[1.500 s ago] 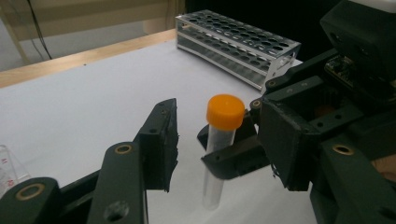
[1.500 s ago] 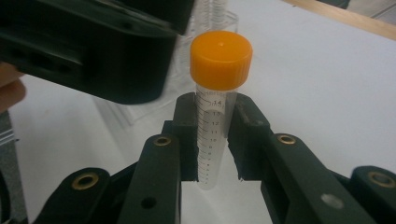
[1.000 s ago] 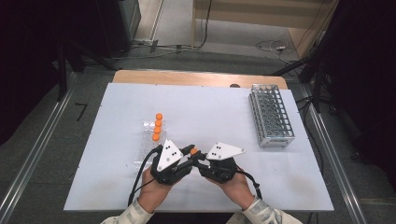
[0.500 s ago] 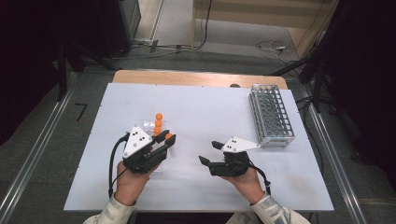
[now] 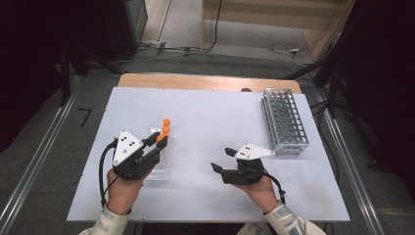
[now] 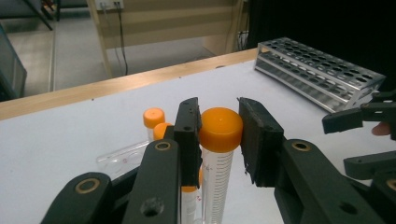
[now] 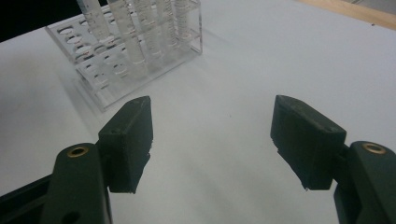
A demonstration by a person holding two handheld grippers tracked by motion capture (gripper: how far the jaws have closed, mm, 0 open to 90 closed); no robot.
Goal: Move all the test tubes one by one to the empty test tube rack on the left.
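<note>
The clear plastic tube with the orange screw cap point(image 6: 219, 135) sits pinched by its cap in the left tool point(image 6: 218, 128), just above the clear acrylic rack point(image 5: 161, 161) at the table's point(image 5: 210, 117) near left. Held that high, it could swing or slip. The right tool point(image 7: 212, 140) gapes wide, empty.

Grey floor point(image 5: 44, 161) — wooden furniture point(image 5: 274, 14) behind
</note>
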